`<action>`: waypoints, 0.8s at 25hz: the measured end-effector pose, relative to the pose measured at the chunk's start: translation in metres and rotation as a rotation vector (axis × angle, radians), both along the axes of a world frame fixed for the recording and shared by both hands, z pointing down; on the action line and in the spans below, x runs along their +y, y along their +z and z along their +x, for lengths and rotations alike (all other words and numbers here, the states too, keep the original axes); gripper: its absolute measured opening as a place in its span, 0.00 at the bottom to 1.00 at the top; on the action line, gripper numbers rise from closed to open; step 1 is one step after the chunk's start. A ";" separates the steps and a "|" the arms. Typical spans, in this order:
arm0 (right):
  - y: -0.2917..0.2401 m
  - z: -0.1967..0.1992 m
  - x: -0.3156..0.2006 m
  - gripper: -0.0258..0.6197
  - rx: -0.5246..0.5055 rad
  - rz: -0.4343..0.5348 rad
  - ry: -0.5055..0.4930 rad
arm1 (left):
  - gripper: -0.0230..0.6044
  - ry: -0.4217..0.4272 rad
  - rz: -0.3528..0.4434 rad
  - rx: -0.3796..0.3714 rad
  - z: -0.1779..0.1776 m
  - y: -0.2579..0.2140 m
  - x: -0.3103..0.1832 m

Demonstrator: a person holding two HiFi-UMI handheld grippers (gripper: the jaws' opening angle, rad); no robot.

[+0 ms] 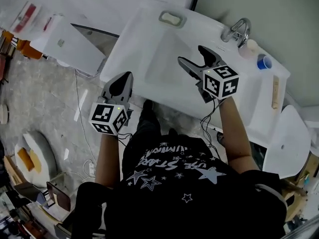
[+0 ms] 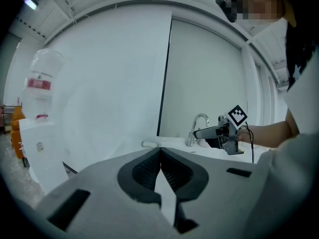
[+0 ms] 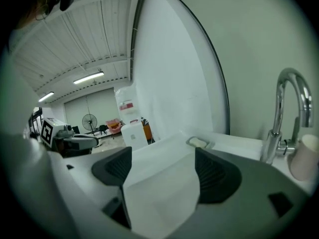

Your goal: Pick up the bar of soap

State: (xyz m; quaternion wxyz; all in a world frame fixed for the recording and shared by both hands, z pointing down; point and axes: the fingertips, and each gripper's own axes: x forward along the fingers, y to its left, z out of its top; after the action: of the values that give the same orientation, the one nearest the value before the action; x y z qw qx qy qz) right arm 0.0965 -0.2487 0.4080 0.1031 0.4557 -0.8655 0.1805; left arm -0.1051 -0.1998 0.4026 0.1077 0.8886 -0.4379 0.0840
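soap bar [image 1: 172,18], pale oval, in grey dish [image 1: 162,15] on white sink [image 1: 149,31], looks hard, slick: pinch long sides. right gripper [image 1: 190,54] spread; left gripper [image 1: 124,81] pressed together.

The basin [image 1: 149,59] at frame centre lay open from your right gripper [image 1: 192,54], jaws apart, up to the bar of soap [image 1: 172,18] on the upper rim. At upper right, the faucet [image 1: 238,31], a white cup [image 1: 249,48] and a blue cup [image 1: 264,62] crowded the ledge. Your left gripper [image 1: 125,78], jaws together, hung off the basin's left edge.
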 end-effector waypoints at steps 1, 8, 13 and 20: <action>0.002 0.001 -0.010 0.66 0.003 -0.007 0.014 | 0.05 0.017 -0.005 -0.001 0.001 0.001 -0.016; 0.010 -0.003 -0.075 0.62 -0.008 -0.040 0.067 | 0.05 0.126 -0.033 0.000 0.007 0.003 -0.111; 0.012 -0.006 -0.116 0.61 0.028 -0.068 0.072 | 0.05 0.184 -0.041 0.006 0.010 0.002 -0.160; 0.000 -0.007 -0.177 0.58 0.056 -0.116 0.058 | 0.05 0.251 -0.059 0.033 0.016 0.002 -0.223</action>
State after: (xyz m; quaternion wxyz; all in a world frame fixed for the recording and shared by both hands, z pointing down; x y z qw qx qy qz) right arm 0.0891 -0.4256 0.4079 0.1484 0.4788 -0.8368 0.2204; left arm -0.0894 -0.4229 0.4047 0.1297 0.9341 -0.3186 0.0950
